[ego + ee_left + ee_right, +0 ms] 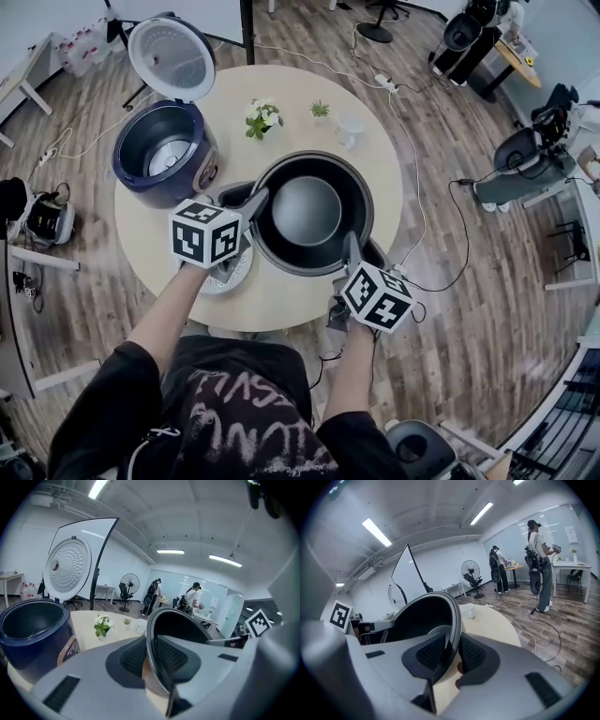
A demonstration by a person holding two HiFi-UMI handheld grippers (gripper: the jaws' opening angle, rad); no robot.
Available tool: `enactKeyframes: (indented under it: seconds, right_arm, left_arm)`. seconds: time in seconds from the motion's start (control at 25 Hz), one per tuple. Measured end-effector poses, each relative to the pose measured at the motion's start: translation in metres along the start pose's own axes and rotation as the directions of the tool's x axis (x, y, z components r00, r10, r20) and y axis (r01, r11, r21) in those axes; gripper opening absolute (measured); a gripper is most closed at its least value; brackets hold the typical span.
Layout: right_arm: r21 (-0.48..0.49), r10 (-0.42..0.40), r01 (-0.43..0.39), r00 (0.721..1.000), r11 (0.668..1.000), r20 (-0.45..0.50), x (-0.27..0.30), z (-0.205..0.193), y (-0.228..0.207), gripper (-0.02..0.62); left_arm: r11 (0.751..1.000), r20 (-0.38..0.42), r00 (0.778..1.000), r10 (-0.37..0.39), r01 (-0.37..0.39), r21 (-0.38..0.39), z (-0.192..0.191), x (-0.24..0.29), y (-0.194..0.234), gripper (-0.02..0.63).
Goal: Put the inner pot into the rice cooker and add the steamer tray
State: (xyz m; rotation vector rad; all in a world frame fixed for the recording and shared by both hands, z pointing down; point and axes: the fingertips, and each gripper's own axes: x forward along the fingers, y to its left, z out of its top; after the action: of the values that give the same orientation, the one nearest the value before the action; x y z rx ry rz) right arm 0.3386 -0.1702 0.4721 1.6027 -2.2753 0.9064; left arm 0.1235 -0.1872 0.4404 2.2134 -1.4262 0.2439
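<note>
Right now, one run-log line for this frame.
left gripper: shut on inner pot rim | right gripper: shut on opposite rim | inner pot: held over table, outside rice cooker | rice cooker: lid open, empty

A round, pale wooden counter (300, 94) is being used to carry the things. A navy rice cooker (166, 153) with its lid raised is being borne at the counter's left edge. A white-flowered plant (262, 119), a smaller green plant (320, 110) and a white cup (351, 129) are being carried in a row towards the far side, and a pale round tray (230, 274), partly hidden, is being supported near the near-left edge.
</note>
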Motion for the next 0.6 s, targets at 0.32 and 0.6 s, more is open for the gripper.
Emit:
enactKeyframes:
  seconds: [0.32, 0.6]
  right_arm:
    - [-0.013, -0.070, 0.071, 0.996, 0.997, 0.053, -0.005, 0.002, 0.052, 0.092]
    - [-0.026, -0.128, 0.132, 0.985, 0.991, 0.114, -0.001, 0.011, 0.120, 0.091]
  left_arm:
    - [0.995, 0.040, 0.994, -0.097, 0.097, 0.000, 0.015, -0.028, 0.035, 0.081]
    - [0.986, 0.085, 0.982, -0.167, 0.166, 0.015, 0.043, -0.061, 0.084, 0.081]
